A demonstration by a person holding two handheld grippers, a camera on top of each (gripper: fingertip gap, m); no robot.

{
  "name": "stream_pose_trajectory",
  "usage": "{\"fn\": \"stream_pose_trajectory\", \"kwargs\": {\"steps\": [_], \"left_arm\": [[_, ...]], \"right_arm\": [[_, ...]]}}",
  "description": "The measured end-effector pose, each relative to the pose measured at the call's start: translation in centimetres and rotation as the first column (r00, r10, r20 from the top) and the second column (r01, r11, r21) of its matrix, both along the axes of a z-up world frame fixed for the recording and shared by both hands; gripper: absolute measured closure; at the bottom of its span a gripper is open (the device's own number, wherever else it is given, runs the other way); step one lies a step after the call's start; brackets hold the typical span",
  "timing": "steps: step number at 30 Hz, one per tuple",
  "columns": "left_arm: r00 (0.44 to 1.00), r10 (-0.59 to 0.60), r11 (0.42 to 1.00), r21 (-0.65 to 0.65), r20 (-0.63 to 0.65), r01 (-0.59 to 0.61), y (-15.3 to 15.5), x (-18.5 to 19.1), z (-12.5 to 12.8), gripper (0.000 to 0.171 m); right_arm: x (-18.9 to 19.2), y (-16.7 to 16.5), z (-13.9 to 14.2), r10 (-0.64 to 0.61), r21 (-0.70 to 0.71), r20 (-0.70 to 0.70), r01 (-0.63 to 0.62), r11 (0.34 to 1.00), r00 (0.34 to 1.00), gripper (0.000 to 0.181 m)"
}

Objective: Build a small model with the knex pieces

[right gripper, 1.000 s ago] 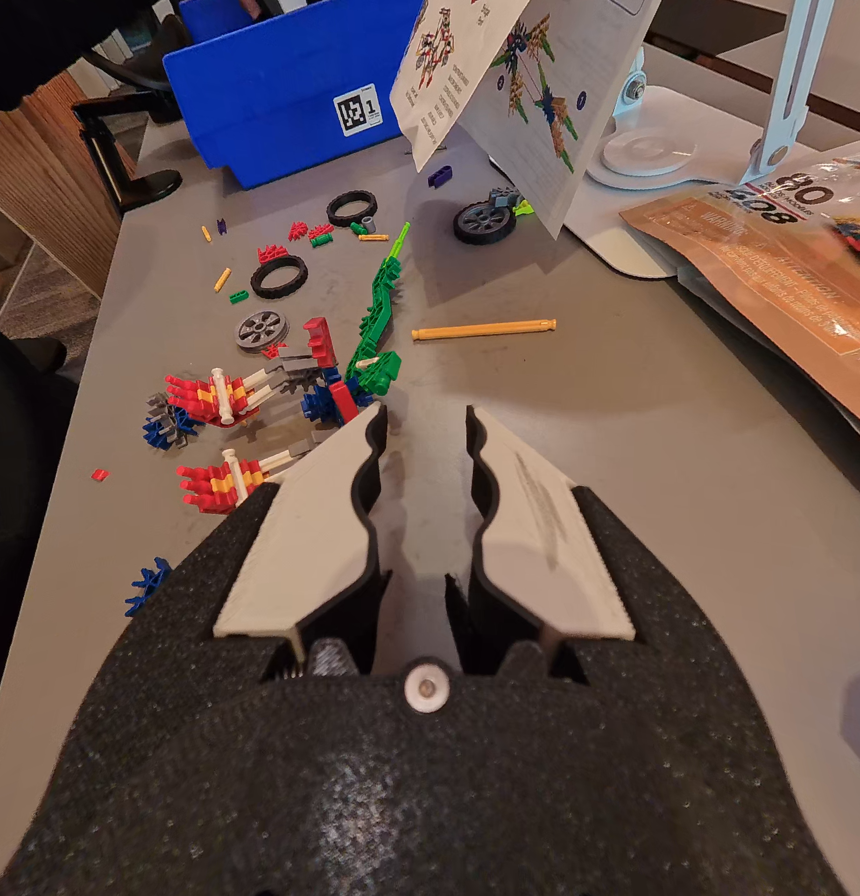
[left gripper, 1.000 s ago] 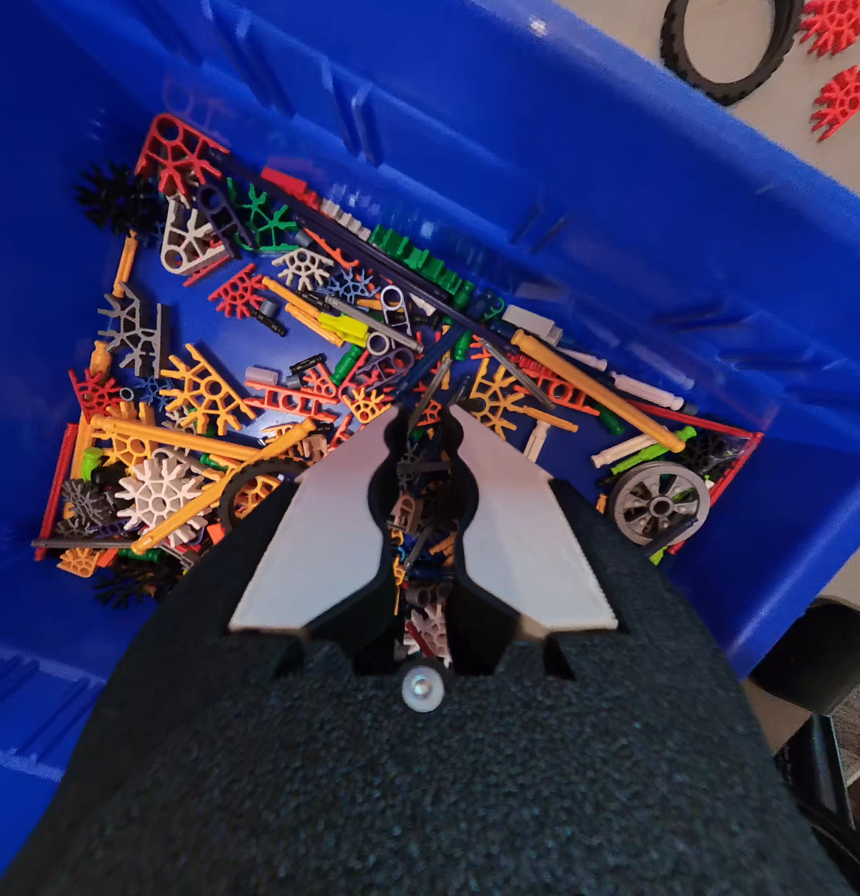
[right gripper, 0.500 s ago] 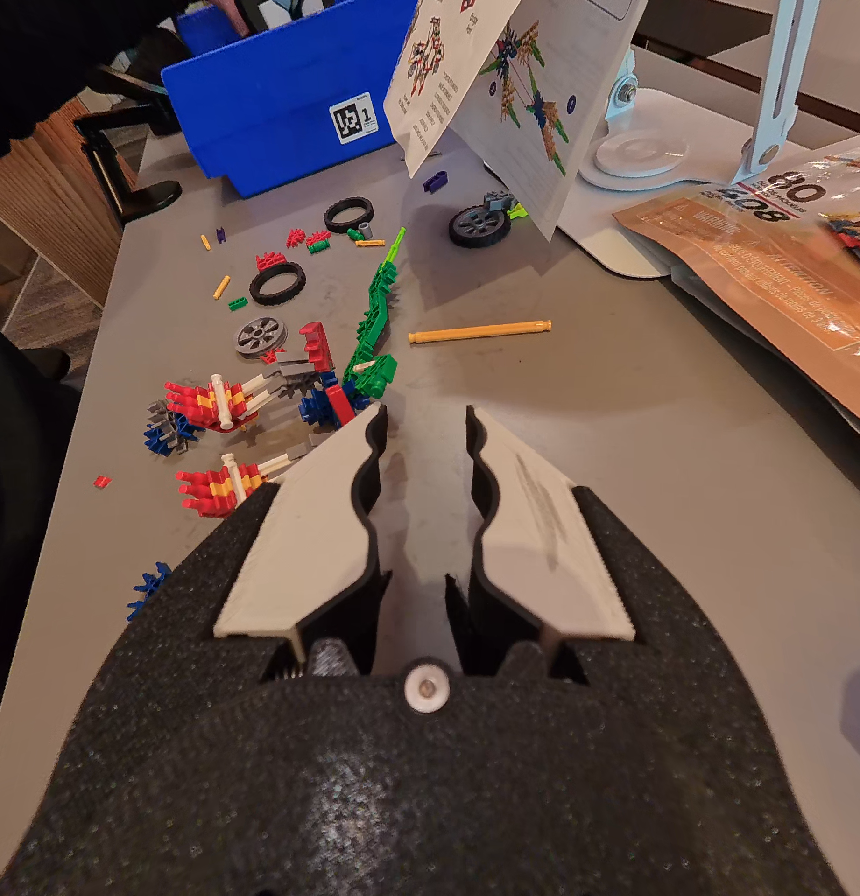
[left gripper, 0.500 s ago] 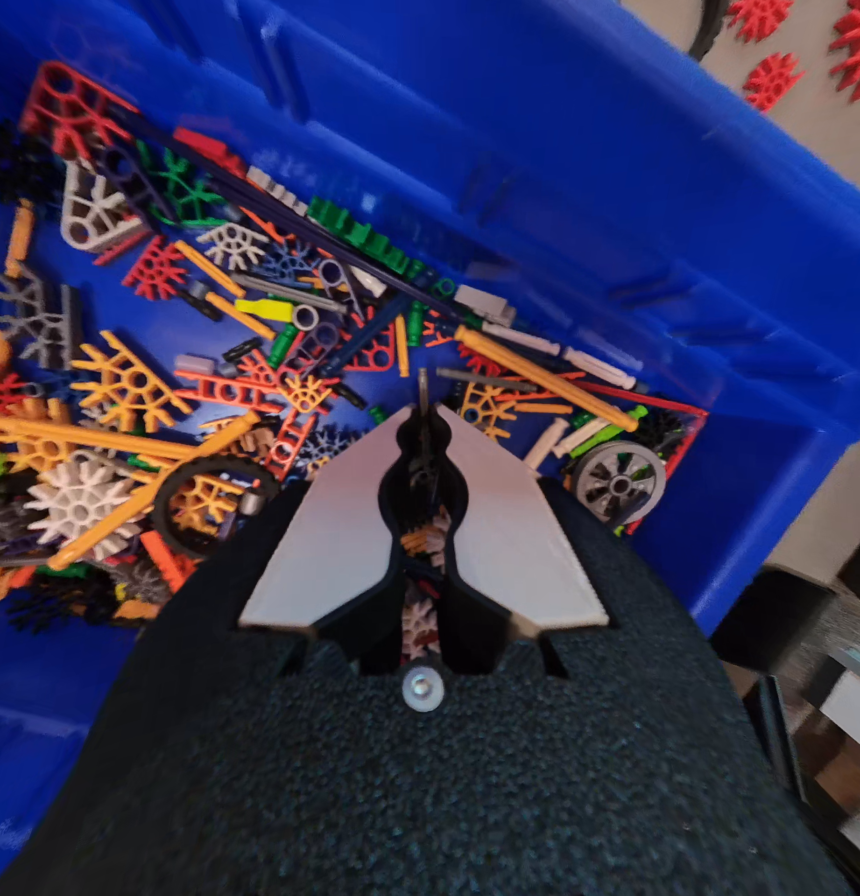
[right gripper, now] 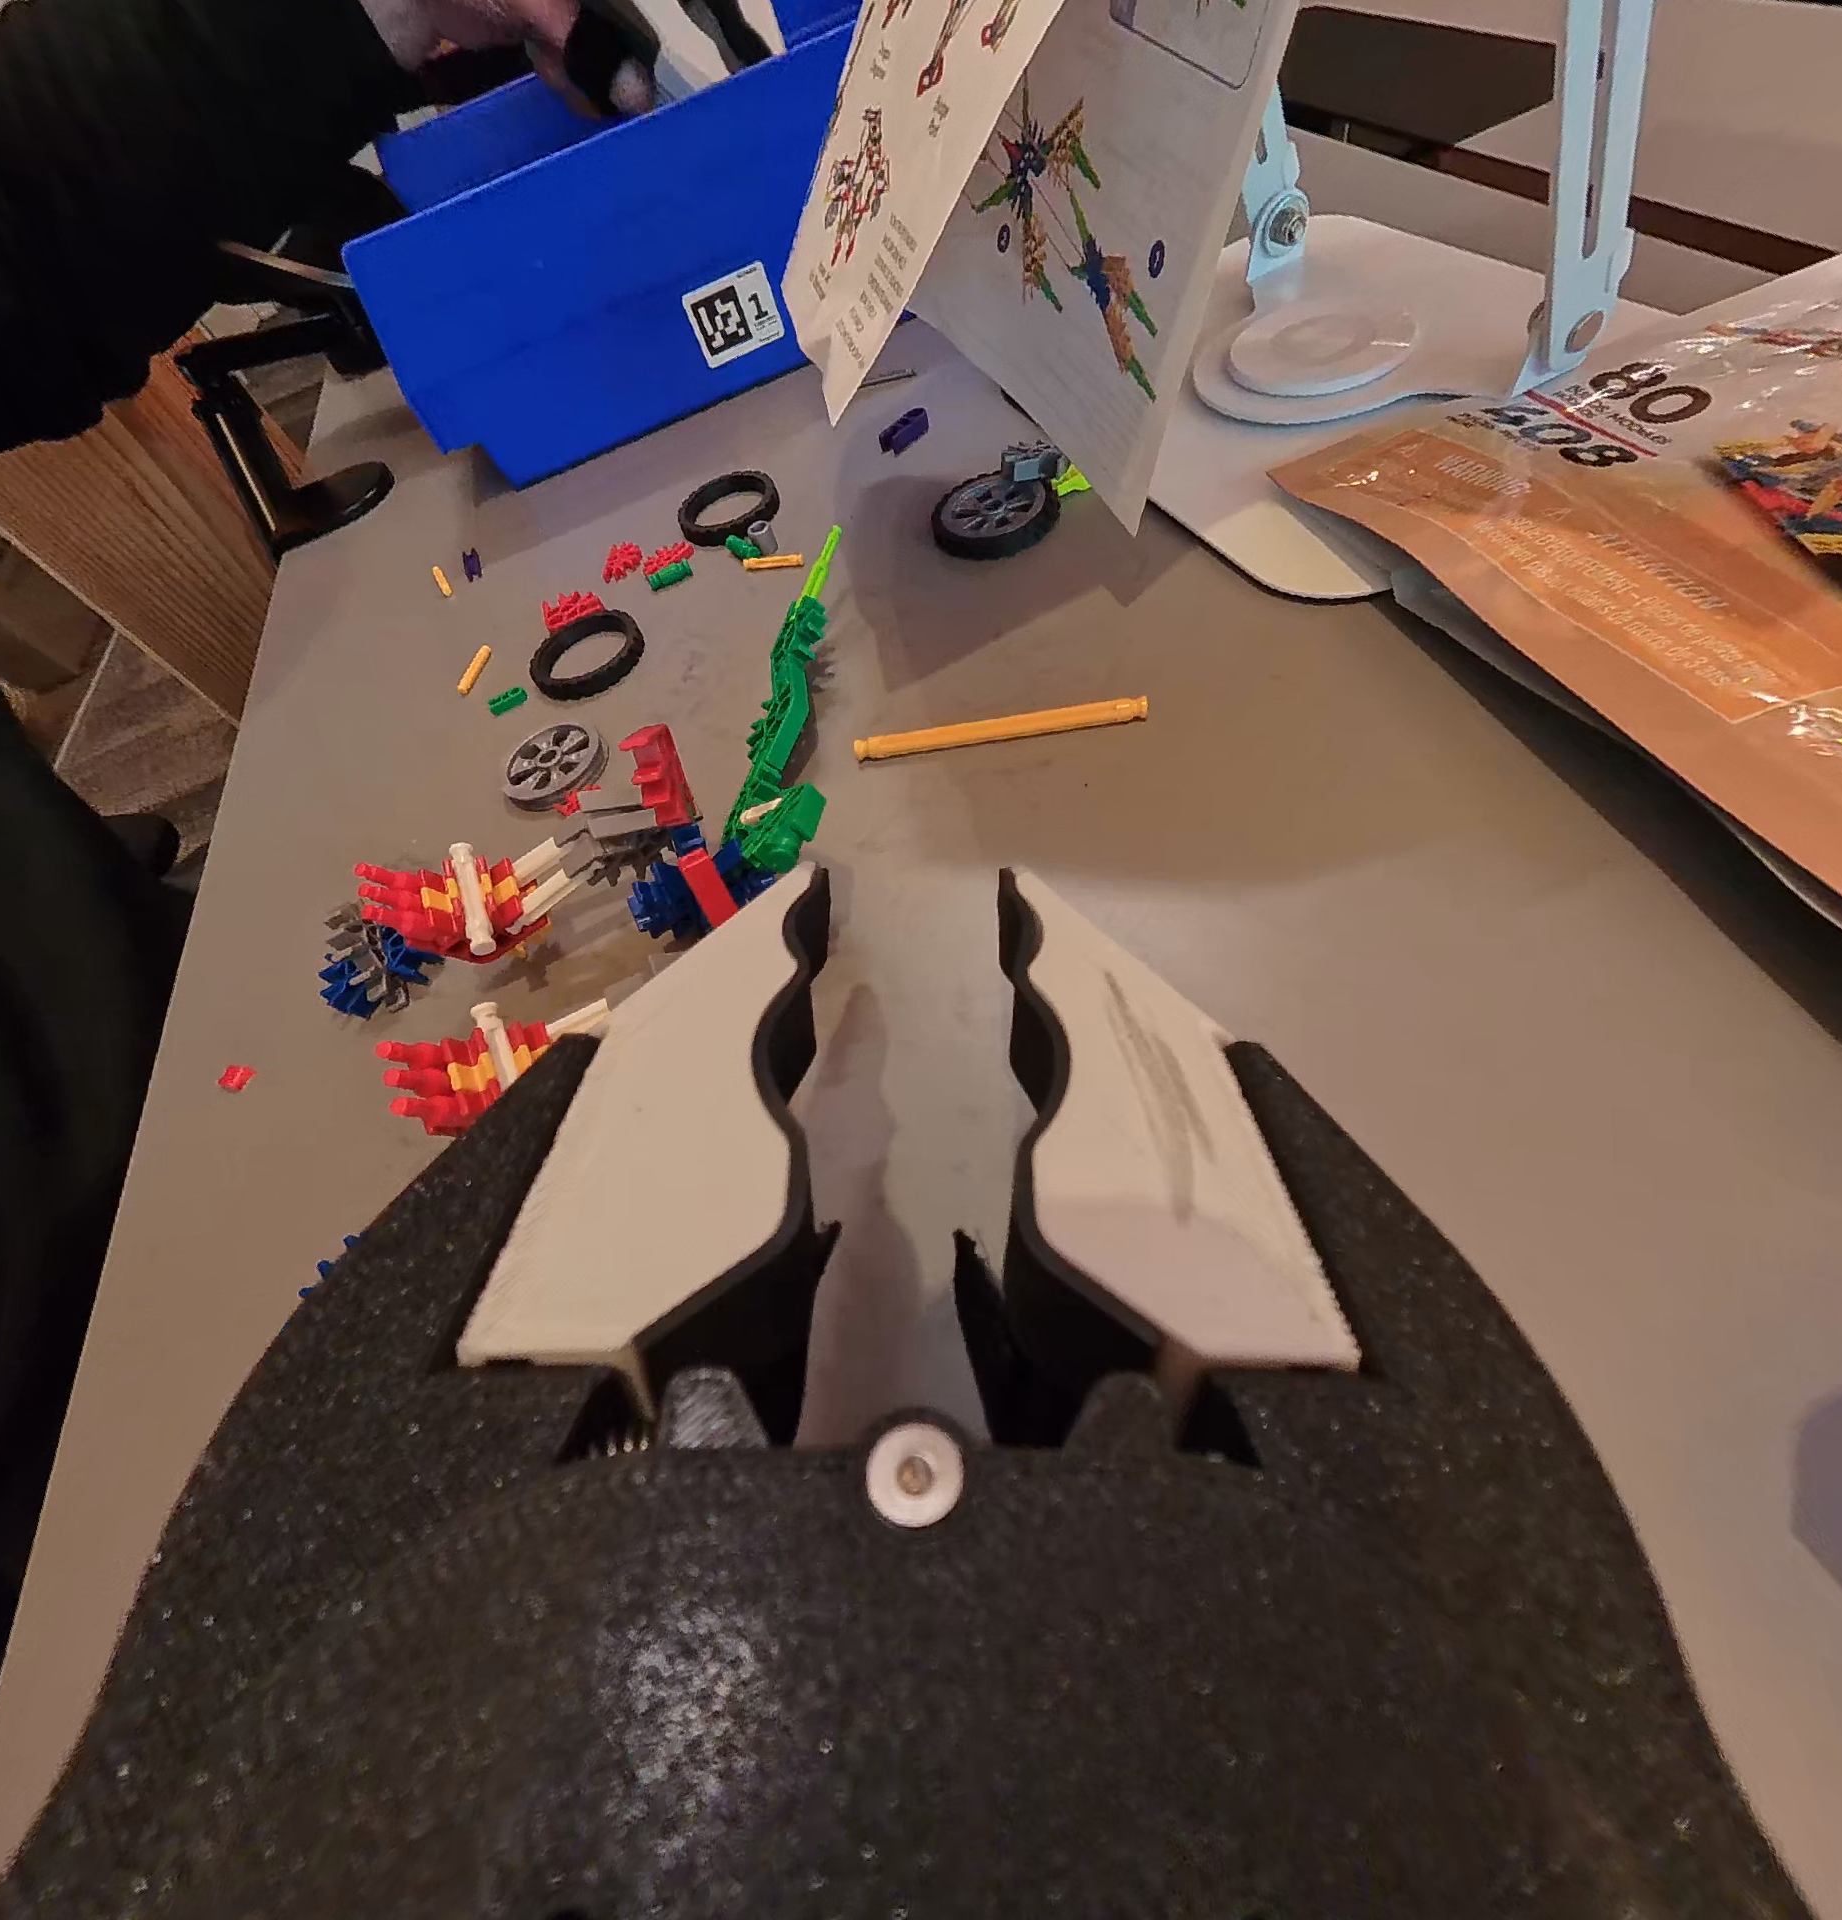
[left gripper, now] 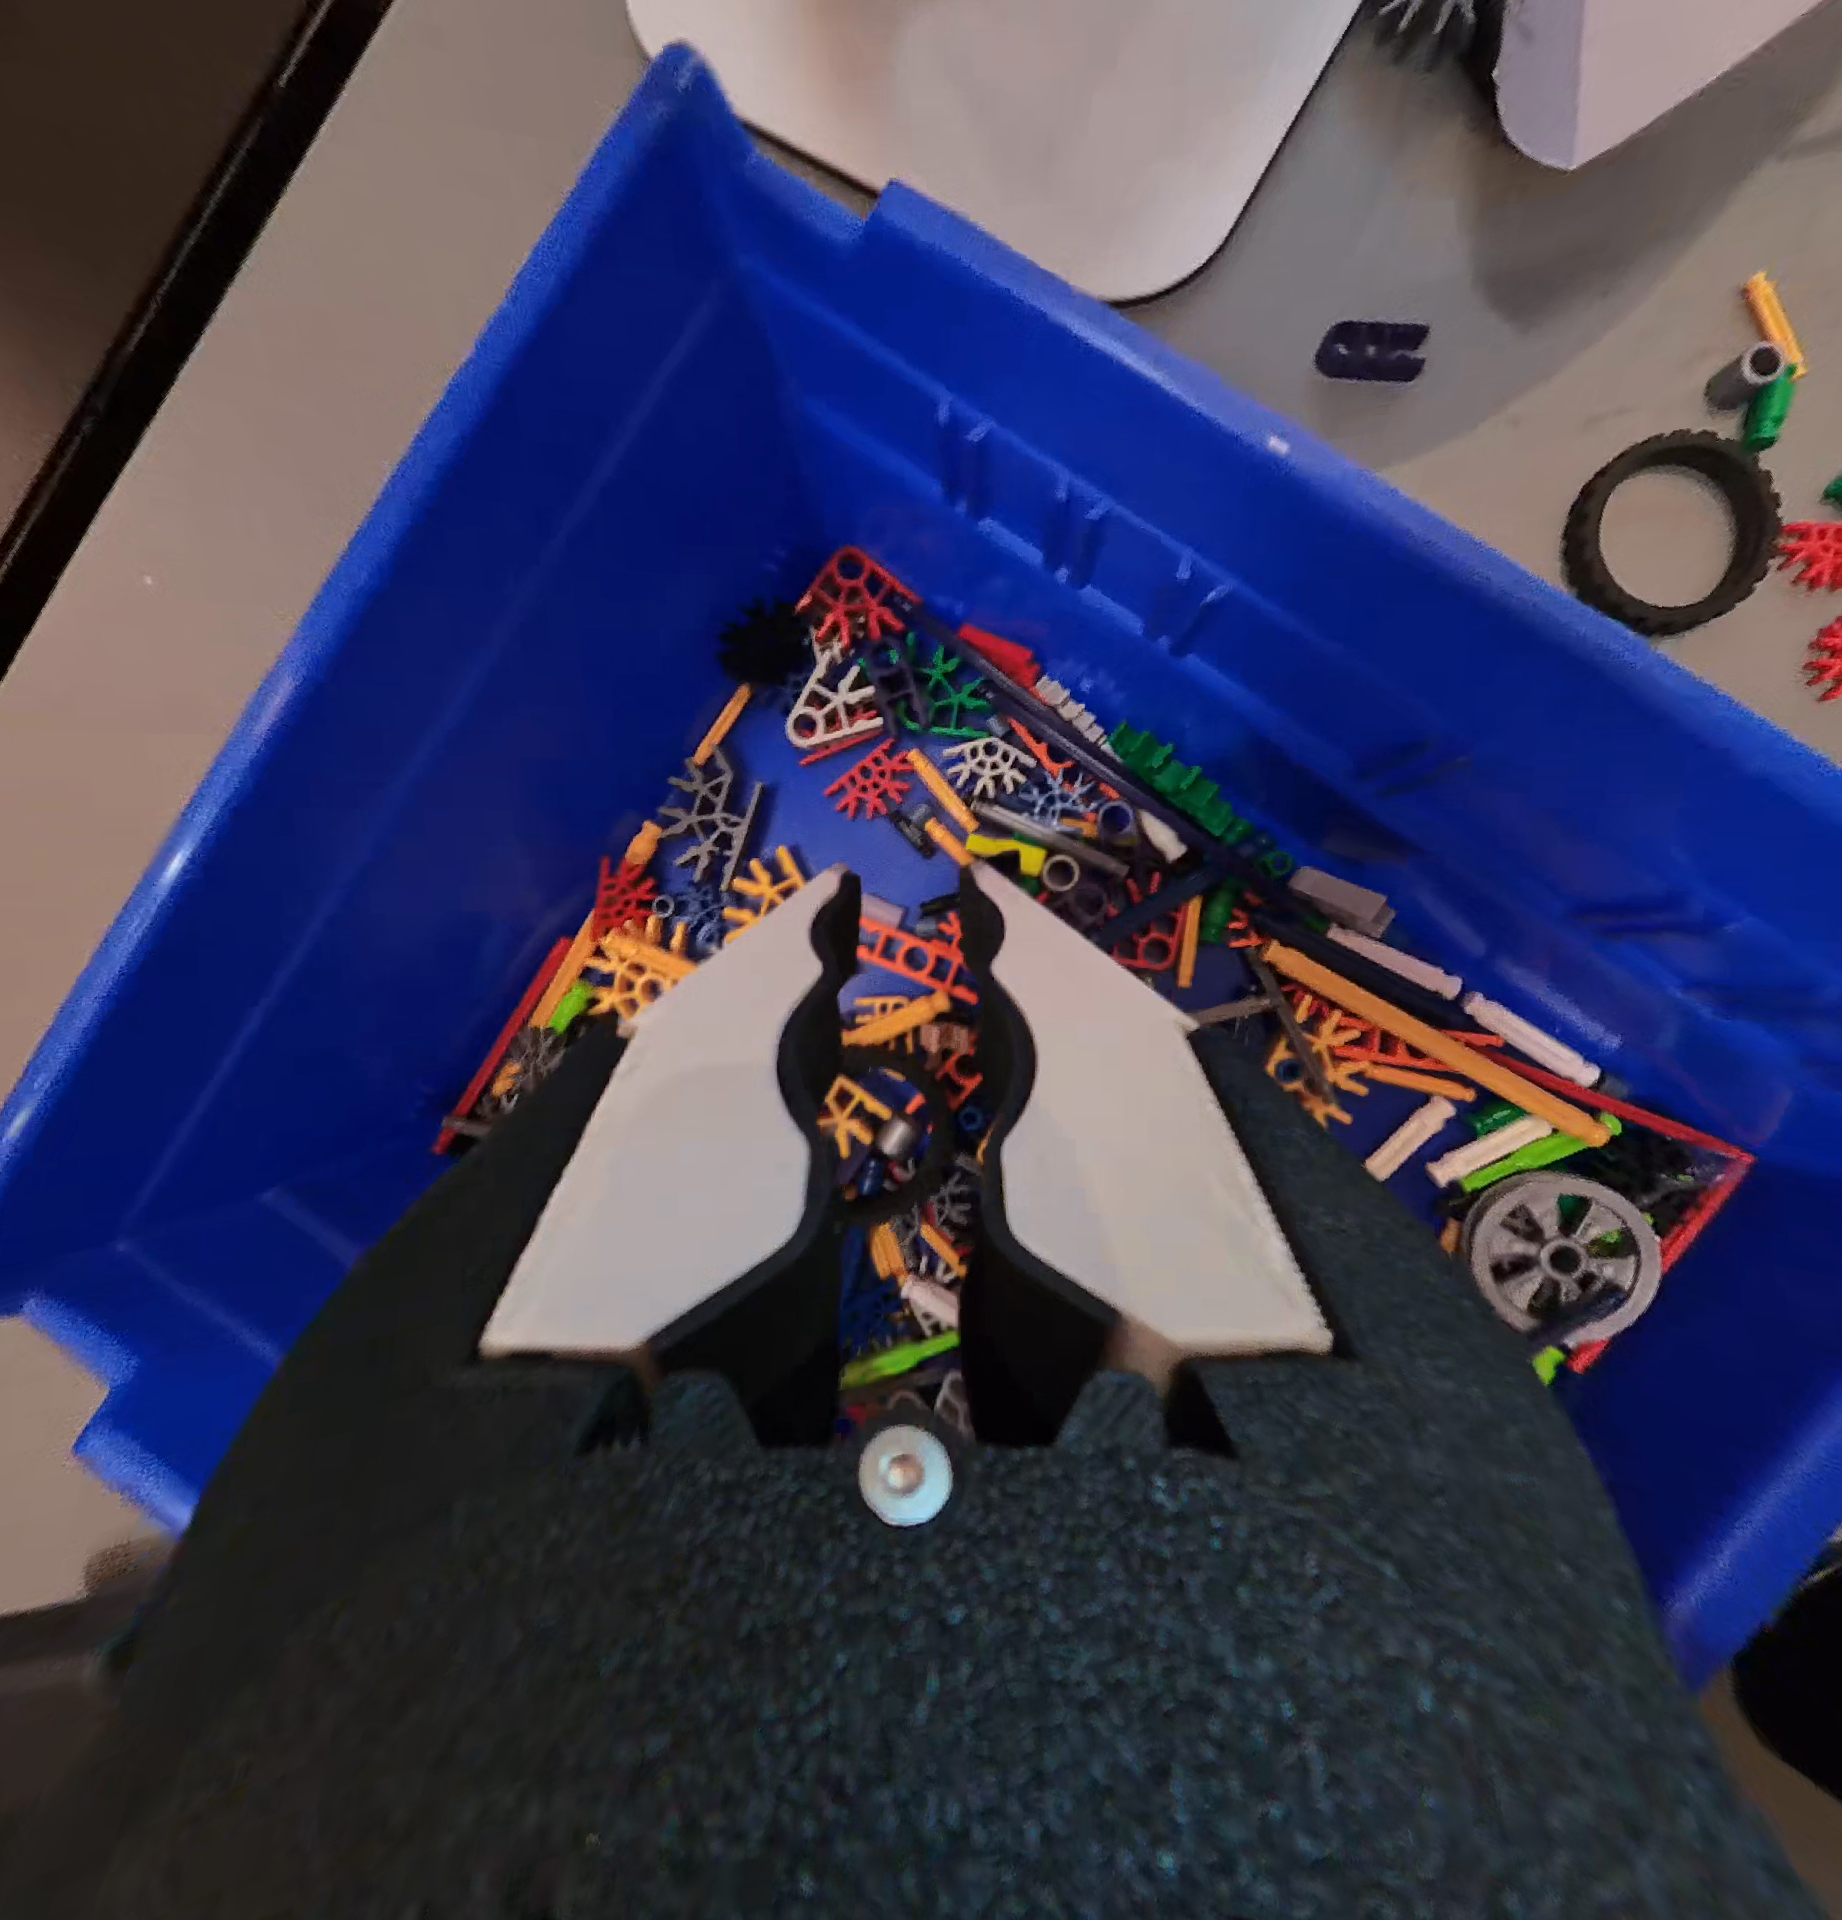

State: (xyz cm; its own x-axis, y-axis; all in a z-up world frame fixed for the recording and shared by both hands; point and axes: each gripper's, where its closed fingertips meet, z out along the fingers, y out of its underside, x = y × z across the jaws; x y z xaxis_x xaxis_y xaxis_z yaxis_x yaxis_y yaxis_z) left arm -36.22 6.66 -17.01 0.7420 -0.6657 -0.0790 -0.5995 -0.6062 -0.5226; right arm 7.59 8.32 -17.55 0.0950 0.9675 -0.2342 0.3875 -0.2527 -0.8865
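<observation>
Left hand-held gripper point(left gripper: 904, 906), right hand-held gripper point(right gripper: 913, 902), black grainy bodies, pale wavy-edged fingers, silver screw, black sleeve point(right gripper: 117, 177)

the left gripper point(left gripper: 904, 902) points steeply down, raised above the heap below it, its two pale fingers point(left gripper: 725, 1081) parted by a narrow gap at the tips with nothing gripped between them. the right gripper point(right gripper: 913, 896) is held low and nearly level over the near part of the worktop, its fingers point(right gripper: 1125, 1122) spread wider and empty, tips clear of the surface. in the right wrist view, at the far left corner, the person's dark sleeve point(right gripper: 117, 177) reaches across and a hand point(right gripper: 501, 31) shows at its end.
</observation>
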Motion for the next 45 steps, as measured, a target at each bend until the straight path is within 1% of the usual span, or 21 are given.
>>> {"fn": "stream_pose_trajectory", "kwargs": {"steps": [4, 9, 15, 18, 22, 27, 28, 30, 32, 34, 35, 36, 37, 40, 42, 43, 45], "left_arm": [[1.0, 0.0, 1.0, -0.008, -0.008, 0.0, -0.9, -1.0, 0.5, 0.153], [0.997, -0.016, 1.0, -0.001, -0.078, 0.016, -1.3, -1.6, 0.7, 0.153], [0.997, -0.011, 0.998, 0.056, -0.076, 0.016, -1.8, -2.0, 2.8, 0.154], [0.993, -0.014, 0.999, 0.036, -0.119, 0.018, -2.3, -3.2, 2.6, 0.154], [0.97, -0.037, 0.999, -0.033, -0.239, 0.03, -3.0, -4.8, 1.2, 0.154], [0.931, -0.107, 0.989, -0.131, -0.35, 0.065, -3.3, -5.4, -0.9, 0.152], [0.916, -0.13, 0.985, -0.153, -0.381, 0.076, -3.2, -5.5, -1.4, 0.151], [0.87, -0.173, 0.977, -0.189, -0.462, 0.095, -3.0, -6.0, -2.4, 0.153], [0.819, -0.24, 0.96, -0.254, -0.522, 0.12, -3.2, -6.2, -3.4, 0.154], [0.761, -0.266, 0.956, -0.264, -0.591, 0.13, -2.5, -6.4, -3.8, 0.157], [0.749, -0.271, 0.956, -0.26, -0.604, 0.137, -2.0, -6.3, -3.8, 0.16], [0.749, -0.274, 0.956, -0.257, -0.603, 0.143, -1.5, -6.0, -3.8, 0.168], [0.759, -0.275, 0.956, -0.247, -0.59, 0.155, -1.0, -5.5, -3.7, 0.171], [0.828, -0.276, 0.959, -0.203, -0.487, 0.2, 0.3, -3.2, -3.5, 0.171], [0.876, -0.237, 0.971, -0.108, -0.42, 0.211, 1.8, -1.9, -2.3, 0.171], [0.891, -0.227, 0.974, -0.091, -0.393, 0.208, 2.0, -1.6, -1.8, 0.167], [0.891, -0.218, 0.976, -0.088, -0.399, 0.2, 1.7, -2.1, -0.9, 0.162]], "right_arm": [[0.0, 0.0, 0.0, 0.002, -0.017, 0.0, -0.002, 1.0, 1.0, 0.149], [0.0, 0.1, -0.1, 0.003, -0.028, 0.003, -0.003, 1.0, 1.0, 0.149], [0.0, 0.1, -0.2, 0.005, -0.03, 0.006, -0.004, 1.0, 1.0, 0.149], [-0.1, 0.0, -0.2, 0.005, -0.029, 0.009, -0.005, 1.0, 1.0, 0.149], [-0.1, 0.0, -0.3, 0.007, -0.026, 0.015, -0.006, 1.0, 1.0, 0.149], [-0.1, 0.0, -0.3, 0.009, -0.029, 0.015, -0.009, 1.0, 1.0, 0.149], [-0.1, 0.0, -0.3, 0.01, -0.03, 0.014, -0.009, 1.0, 1.0, 0.149], [-0.1, 0.0, -0.3, 0.01, -0.03, 0.016, -0.01, 1.0, 1.0, 0.149], [-0.1, 0.0, -0.3, 0.011, -0.029, 0.018, -0.011, 1.0, 1.0, 0.149], [-0.1, 0.0, -0.3, 0.012, -0.029, 0.02, -0.011, 1.0, 1.0, 0.149], [-0.1, 0.0, -0.4, 0.012, -0.029, 0.021, -0.011, 1.0, 1.0, 0.149], [-0.1, 0.0, -0.4, 0.013, -0.03, 0.022, -0.012, 0.999, 1.0, 0.149], [-0.1, -0.1, -0.4, 0.014, -0.03, 0.022, -0.013, 0.999, 1.0, 0.149], [-0.1, -0.1, -0.4, 0.017, -0.03, 0.024, -0.016, 0.999, 1.0, 0.149], [-0.1, -0.1, -0.4, 0.019, -0.029, 0.026, -0.019, 0.999, 0.999, 0.149], [-0.1, -0.2, -0.5, 0.021, -0.028, 0.027, -0.02, 0.999, 0.999, 0.149], [-0.1, -0.2, -0.5, 0.025, -0.028, 0.03, -0.024, 0.999, 0.999, 0.149]]}}
